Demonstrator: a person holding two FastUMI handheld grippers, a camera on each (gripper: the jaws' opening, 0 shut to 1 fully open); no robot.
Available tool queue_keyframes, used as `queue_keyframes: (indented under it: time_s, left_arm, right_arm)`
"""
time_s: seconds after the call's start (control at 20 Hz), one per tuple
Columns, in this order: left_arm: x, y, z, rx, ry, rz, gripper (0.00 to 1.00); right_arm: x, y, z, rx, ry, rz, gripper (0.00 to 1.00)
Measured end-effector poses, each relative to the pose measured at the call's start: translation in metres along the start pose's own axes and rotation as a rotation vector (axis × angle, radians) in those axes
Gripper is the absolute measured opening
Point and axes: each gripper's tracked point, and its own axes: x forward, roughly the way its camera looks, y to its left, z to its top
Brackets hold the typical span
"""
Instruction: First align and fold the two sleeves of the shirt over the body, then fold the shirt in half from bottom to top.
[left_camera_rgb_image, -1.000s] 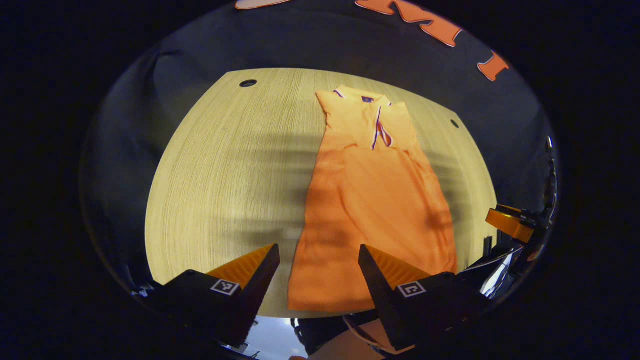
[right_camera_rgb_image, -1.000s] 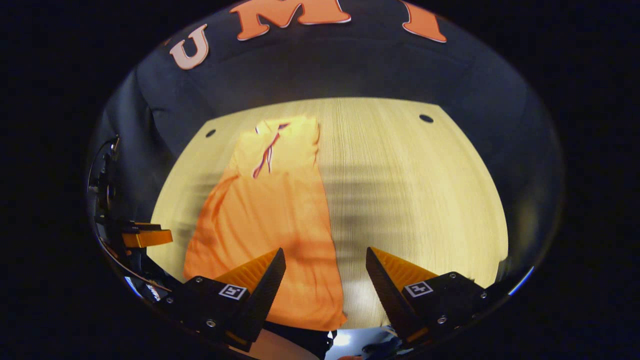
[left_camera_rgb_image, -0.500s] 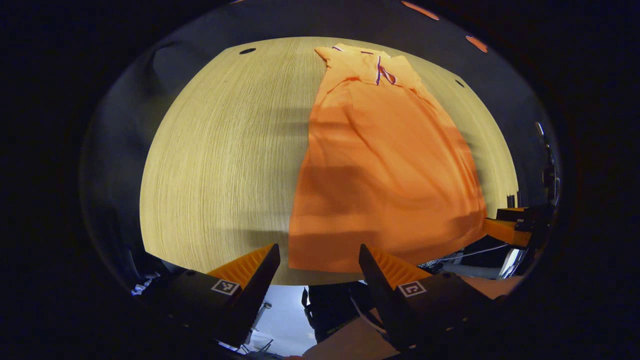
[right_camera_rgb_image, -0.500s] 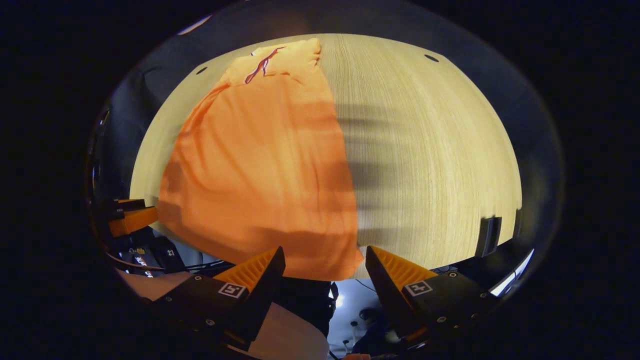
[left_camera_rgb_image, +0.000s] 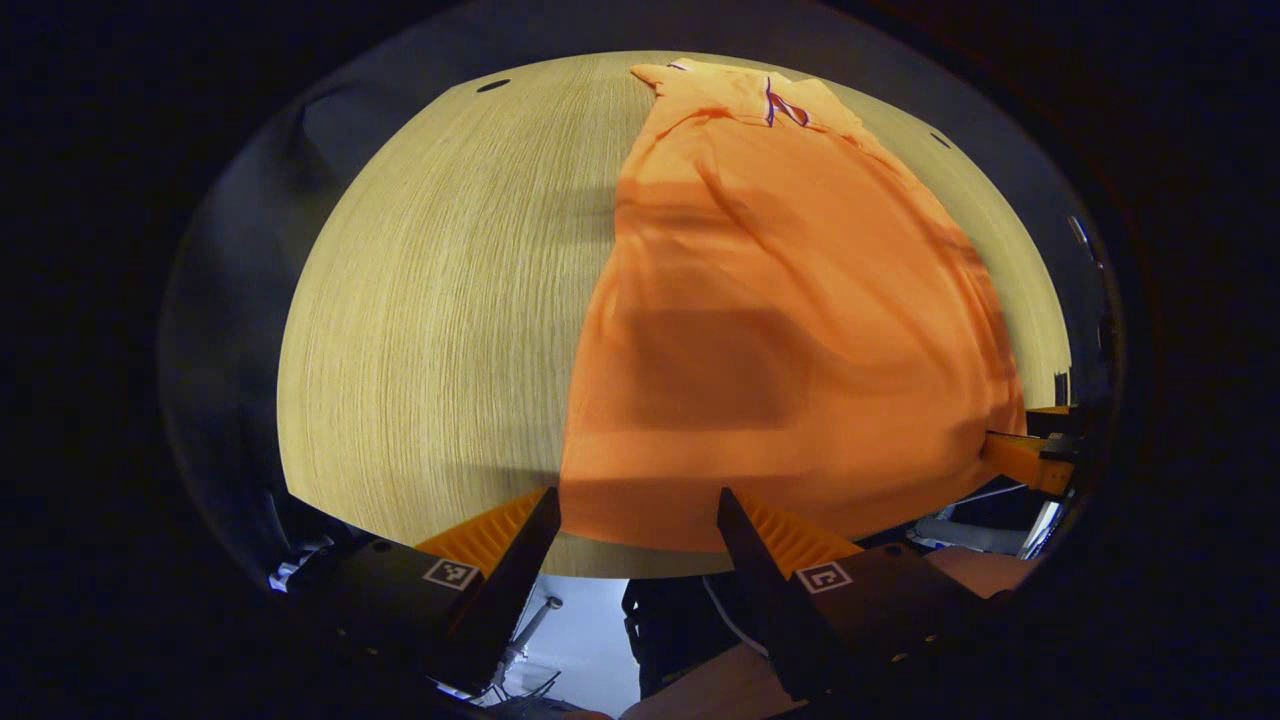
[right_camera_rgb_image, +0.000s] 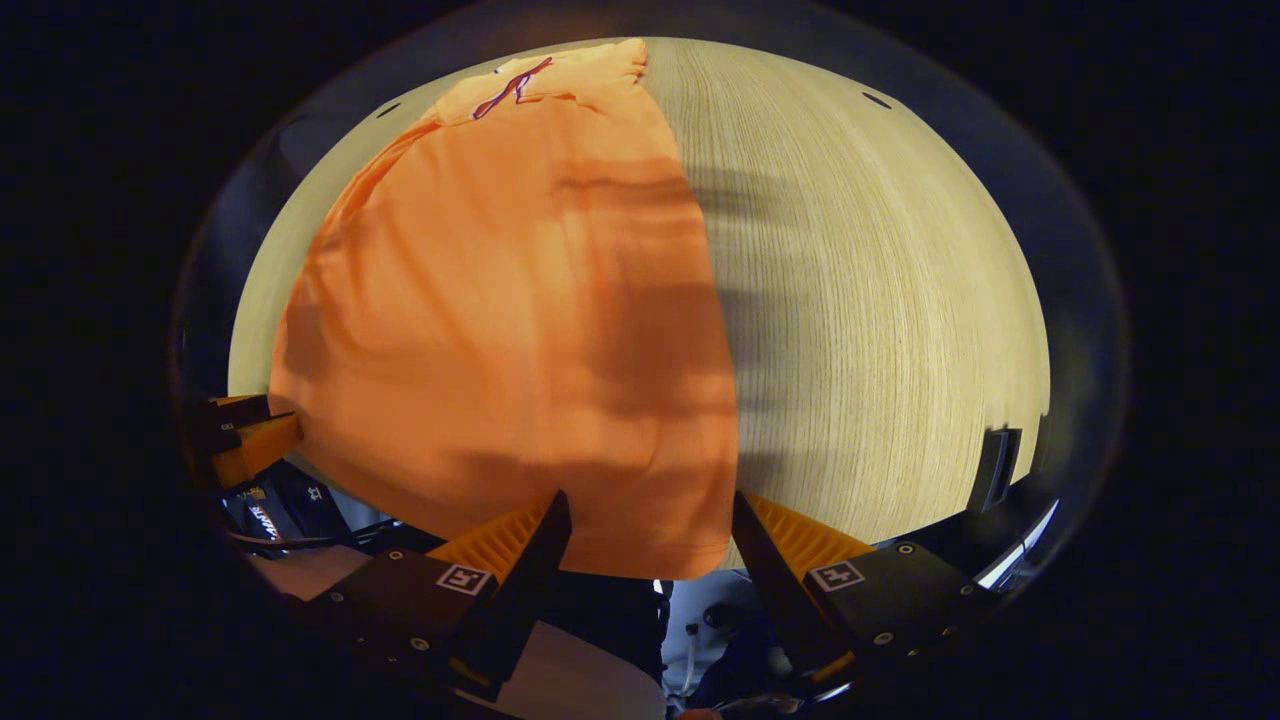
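Note:
An orange polo shirt (left_camera_rgb_image: 780, 320) (right_camera_rgb_image: 520, 320) lies flat on the pale wooden table (left_camera_rgb_image: 440, 300) (right_camera_rgb_image: 880, 300), collar at the far end, both sleeves folded in over the body. Its bottom hem reaches the near table edge. My left gripper (left_camera_rgb_image: 638, 510) stands open just before the hem's left corner, with nothing between its fingers. My right gripper (right_camera_rgb_image: 650, 515) is open too, at the hem's right corner; the hem hangs slightly over the edge there. The right gripper (left_camera_rgb_image: 1030, 455) also appears at the far right of the left gripper view, and the left gripper (right_camera_rgb_image: 245, 440) at the far left of the right gripper view.
Small dark holes (left_camera_rgb_image: 493, 86) (right_camera_rgb_image: 874, 99) mark the far corners of the table. A dark clamp (right_camera_rgb_image: 997, 468) sits on the near right table edge. Below the table edge I see cables and floor (left_camera_rgb_image: 590, 640).
Both grippers came down and forward toward the near table edge; the shirt hem now looms larger and sits right at their fingertips. The shirt itself has not moved.

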Motion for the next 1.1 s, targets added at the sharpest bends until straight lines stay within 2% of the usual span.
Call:
queue_keyframes:
  time_s: [0.1,0.25,0.35,0.45,0.5,0.6,0.65,0.7,0.75,0.8,0.85,0.9,1.05,1.1]
  left_arm:
    - [0.000,-0.001,0.003,-0.002,0.002,-0.001,0.98]
    - [-0.001,-0.001,-0.004,-0.097,0.032,-0.010,0.98]
    - [-0.002,-0.003,-0.003,-0.068,0.033,-0.014,0.98]
    - [-0.002,-0.005,0.000,-0.041,0.005,-0.020,0.94]
    - [-0.003,-0.007,0.000,-0.036,-0.010,-0.023,0.88]
    - [-0.001,-0.014,0.003,-0.008,-0.035,-0.039,0.75]
    - [0.000,-0.017,0.004,-0.007,-0.040,-0.041,0.63]
    - [0.000,-0.018,0.003,-0.003,-0.035,-0.051,0.39]
    - [0.000,-0.017,0.005,0.002,-0.022,-0.081,0.38]
    - [0.003,-0.018,0.005,-0.059,-0.030,-0.091,0.20]
    - [0.000,-0.020,0.007,-0.070,-0.022,-0.121,0.02]
    - [0.001,-0.023,0.008,-0.073,-0.026,-0.160,0.02]
    - [0.000,-0.026,0.006,-0.082,-0.029,-0.196,0.00]
    - [-0.001,-0.028,0.004,-0.077,-0.025,-0.200,0.01]
  right_arm:
    - [-0.001,-0.001,-0.001,0.015,0.008,-0.002,0.99]
    - [0.001,0.001,0.000,0.022,0.019,-0.003,0.99]
    - [0.000,0.002,-0.001,0.019,0.025,0.000,0.98]
    - [0.000,0.004,-0.002,-0.003,0.024,0.002,0.92]
    - [-0.001,0.006,-0.001,-0.014,0.022,0.003,0.84]
    - [0.000,0.007,-0.003,-0.027,0.023,0.005,0.60]
    - [0.000,0.007,-0.003,-0.026,0.024,0.005,0.46]
    - [0.001,0.008,-0.004,-0.013,0.026,0.011,0.32]
    - [0.000,0.009,-0.004,-0.019,0.025,0.022,0.20]
    - [-0.001,0.012,-0.003,-0.035,0.014,0.043,0.16]
    - [-0.003,0.014,0.003,-0.017,-0.016,0.060,0.16]
    - [-0.002,0.016,0.003,-0.006,-0.024,0.090,0.01]
    - [-0.002,0.018,0.001,0.097,-0.026,0.164,0.01]
    - [-0.002,0.015,0.001,0.112,-0.021,0.164,0.00]
